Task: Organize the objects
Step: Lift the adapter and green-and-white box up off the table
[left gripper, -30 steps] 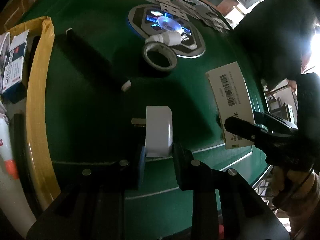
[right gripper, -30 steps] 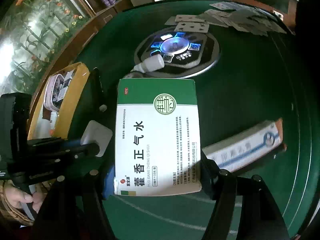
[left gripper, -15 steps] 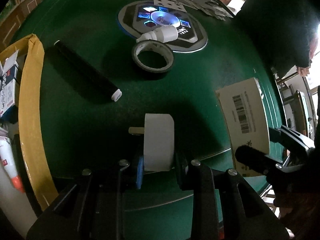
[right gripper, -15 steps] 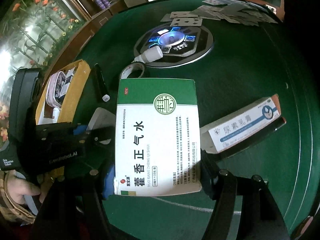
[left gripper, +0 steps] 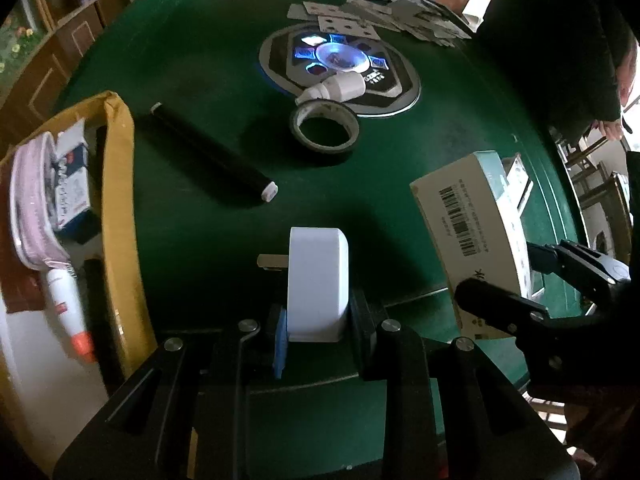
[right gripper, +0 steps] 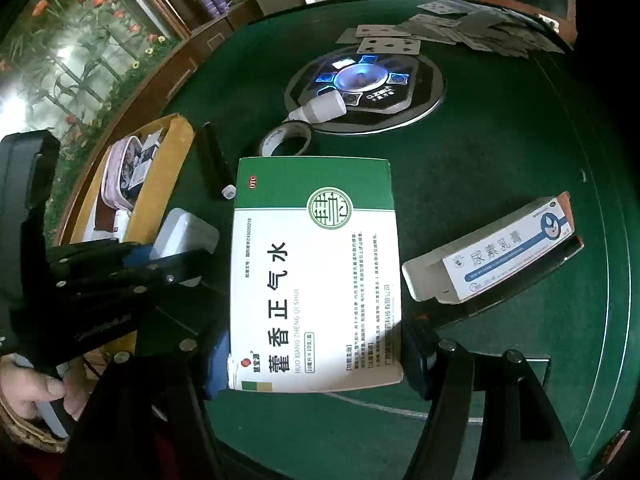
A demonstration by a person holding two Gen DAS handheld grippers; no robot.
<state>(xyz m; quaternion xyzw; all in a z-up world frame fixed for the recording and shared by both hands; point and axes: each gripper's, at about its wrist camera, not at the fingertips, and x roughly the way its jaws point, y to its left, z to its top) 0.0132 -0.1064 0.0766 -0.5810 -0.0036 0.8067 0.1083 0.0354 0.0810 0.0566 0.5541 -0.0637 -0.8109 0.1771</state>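
Note:
My left gripper [left gripper: 318, 326] is shut on a white plug adapter [left gripper: 317, 280], held above the green table [left gripper: 200, 248] with its metal prongs pointing left. My right gripper [right gripper: 316, 354] is shut on a green-and-white medicine box [right gripper: 316, 276]; that box [left gripper: 472, 232] also shows at the right of the left wrist view. The left gripper [right gripper: 120, 272] with the adapter [right gripper: 184, 236] appears at the left of the right wrist view. An open yellow cardboard box [left gripper: 120, 216] with several items inside stands off the table's left edge.
On the table lie a black cylinder [left gripper: 212, 160], a tape roll [left gripper: 324, 128], a small white bottle [left gripper: 340, 86], a lit round console [left gripper: 340, 64], scattered playing cards [left gripper: 384, 16] and a blue-and-white tube box [right gripper: 500, 256]. A person in dark clothing [left gripper: 552, 40] stands at the far right.
The left gripper has risen and tilted with the adapter, so the table looks farther and the yellow box shows more. The right gripper has shifted sideways with the medicine box; the tube box is now fully visible.

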